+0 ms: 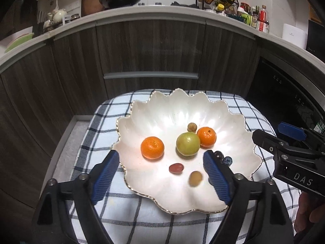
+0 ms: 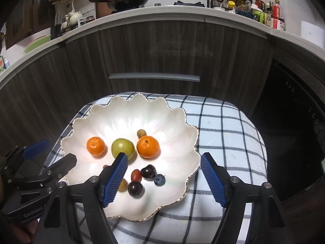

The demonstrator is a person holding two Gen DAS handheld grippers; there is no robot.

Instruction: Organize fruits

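A white scalloped bowl holds the fruit: two oranges, a green fruit, a small brown longan, a red grape tomato and a yellowish grape. In the right wrist view two dark cherries and a blueberry lie near the front rim. My left gripper stands open over the bowl's near left edge, holding nothing. My right gripper is open over the near right edge, its jaws empty above the cherries.
The bowl rests on a blue-and-white checked cloth over a small raised surface. Dark wood cabinets stand close behind it, with a cluttered counter above. A dark appliance front is at the right.
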